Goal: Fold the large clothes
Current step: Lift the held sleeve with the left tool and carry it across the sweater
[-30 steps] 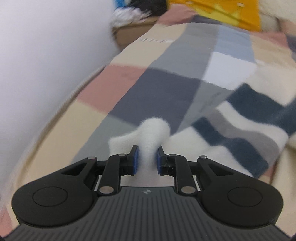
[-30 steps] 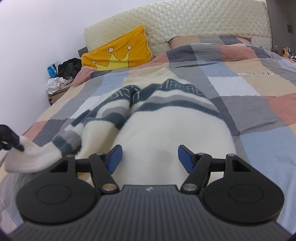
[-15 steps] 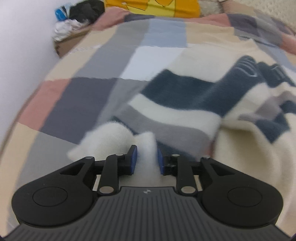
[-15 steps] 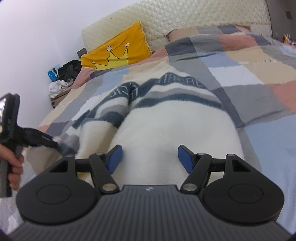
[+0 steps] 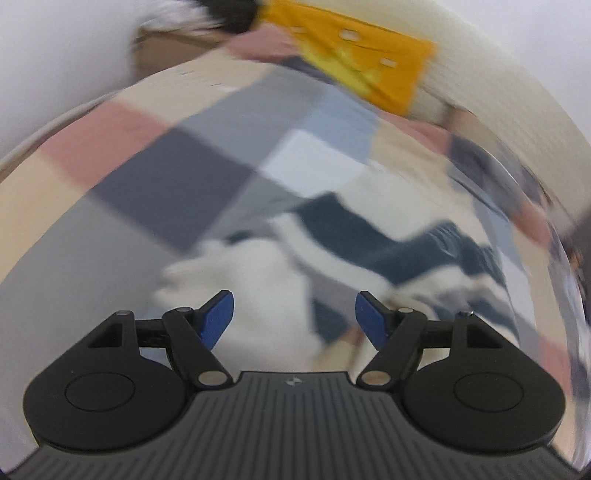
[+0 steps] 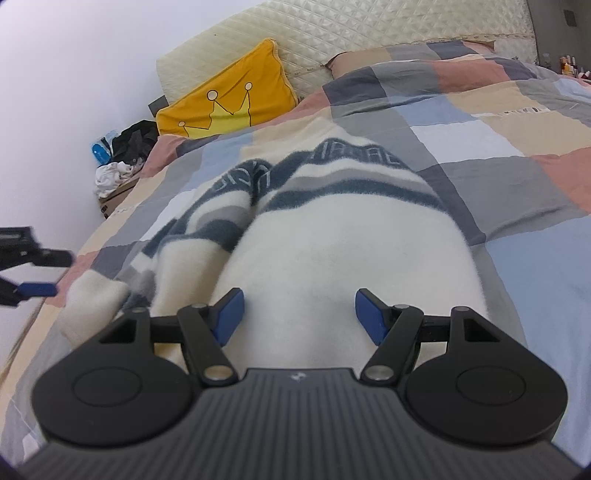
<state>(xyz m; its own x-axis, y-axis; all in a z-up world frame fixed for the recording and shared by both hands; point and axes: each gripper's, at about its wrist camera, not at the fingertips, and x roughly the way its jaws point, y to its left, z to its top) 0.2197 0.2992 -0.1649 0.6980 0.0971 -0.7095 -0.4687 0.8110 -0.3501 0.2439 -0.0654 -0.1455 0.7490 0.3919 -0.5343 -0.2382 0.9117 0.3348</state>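
Sweater [image 6: 332, 251] lies on the quilt [image 6: 517, 147]; cushion [image 6: 225, 99] behind it, against the headboard [image 6: 369, 33].

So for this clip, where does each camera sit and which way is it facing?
Left wrist: on the left gripper, tilted down across the sweater sleeve toward the yellow pillow; blurred. Its own jaws, opening, have nothing between them.
Right wrist: on the right gripper, looking along the bed over the sweater's white body to the headboard. Its jaws stand open; the left gripper shows at the left edge.
Shared: sweater, patchwork duvet, yellow pillow, headboard.
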